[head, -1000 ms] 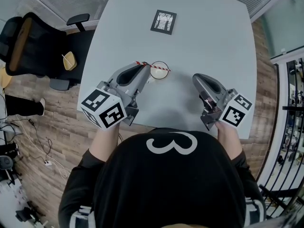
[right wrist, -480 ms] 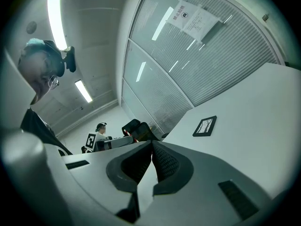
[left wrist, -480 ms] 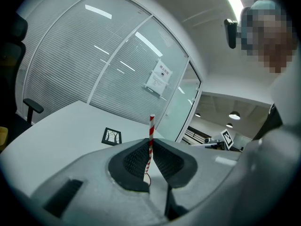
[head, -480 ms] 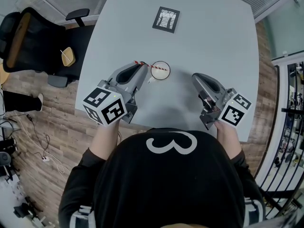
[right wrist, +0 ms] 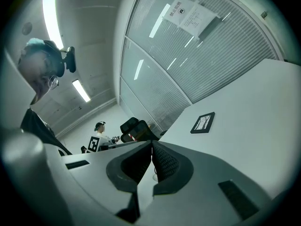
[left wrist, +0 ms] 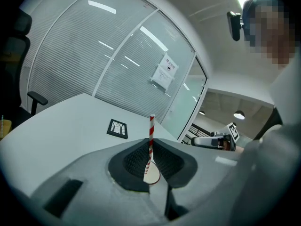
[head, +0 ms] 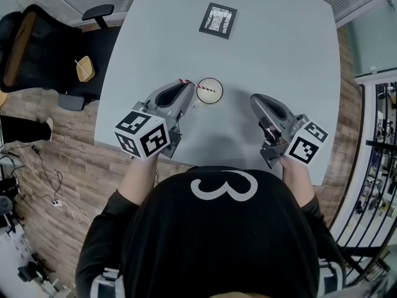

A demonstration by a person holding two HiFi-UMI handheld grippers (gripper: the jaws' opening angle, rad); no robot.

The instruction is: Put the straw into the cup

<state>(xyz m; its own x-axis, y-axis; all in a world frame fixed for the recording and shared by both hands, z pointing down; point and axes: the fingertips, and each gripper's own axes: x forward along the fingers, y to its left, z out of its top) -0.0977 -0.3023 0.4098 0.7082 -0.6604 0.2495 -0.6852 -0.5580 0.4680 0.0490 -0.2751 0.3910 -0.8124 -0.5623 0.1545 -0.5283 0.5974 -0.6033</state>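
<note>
Table (head: 273, 54), grey, fills the head view. A black-framed card (head: 218, 20) lies near its far edge, and the white cup (head: 209, 91) stands in its near half, about midway between the side edges. The left gripper (head: 188, 95) points at the cup from the near-left, and the red-and-white straw (head: 191, 84) runs from its tips across to the cup's rim. The right gripper (head: 254, 100) rests well apart from the cup, toward the right edge. A black office chair (head: 37, 48) stands on the wooden floor off the table's left edge.

In the left gripper view, the left gripper (left wrist: 151, 147) has its jaws pinching the straw (left wrist: 151, 128), which stands nearly upright. Its lower end seems to dip into the cup (left wrist: 151, 174) seen in the gap below, though this is hard to tell. The card (left wrist: 117, 128) lies beyond.

In the right gripper view, the right gripper (right wrist: 151, 147) has its jaws pressed together with nothing between them. The card (right wrist: 203, 122) lies further out on the table.
</note>
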